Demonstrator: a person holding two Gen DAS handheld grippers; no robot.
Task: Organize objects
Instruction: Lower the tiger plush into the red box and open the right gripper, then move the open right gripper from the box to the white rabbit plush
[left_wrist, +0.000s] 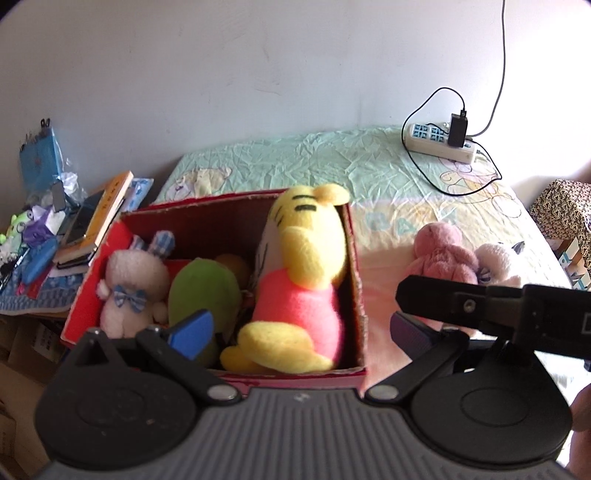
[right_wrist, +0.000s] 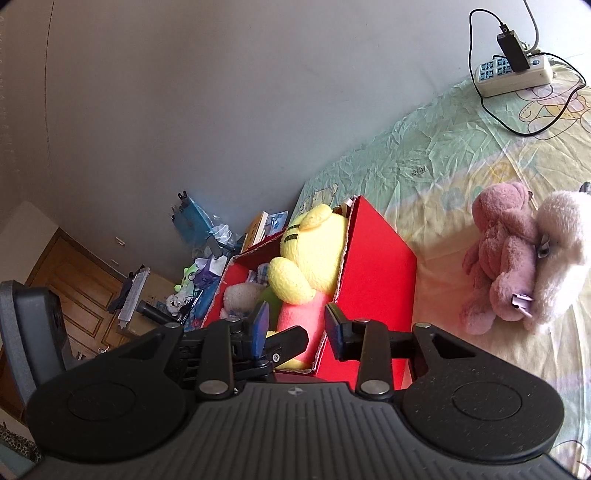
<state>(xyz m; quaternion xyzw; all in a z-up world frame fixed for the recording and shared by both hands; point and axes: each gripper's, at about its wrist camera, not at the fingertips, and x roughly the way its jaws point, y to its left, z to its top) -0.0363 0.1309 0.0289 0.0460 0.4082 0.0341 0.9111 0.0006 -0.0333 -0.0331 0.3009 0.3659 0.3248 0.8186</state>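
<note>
Toward the bed's (left_wrist: 332, 162) right edge, the pink bear (right_wrist: 498, 258) lies beside the white plush (right_wrist: 565, 251), right of the red box (right_wrist: 373, 266), nearer the empty, part-open right gripper (right_wrist: 295, 325); the left gripper (left_wrist: 299, 328) gapes empty.

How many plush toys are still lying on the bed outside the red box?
2. The pink teddy bear lies on the bed sheet to the right of the red box, and the white plush toy lies against it on its far side. Others may be out of view.
</note>
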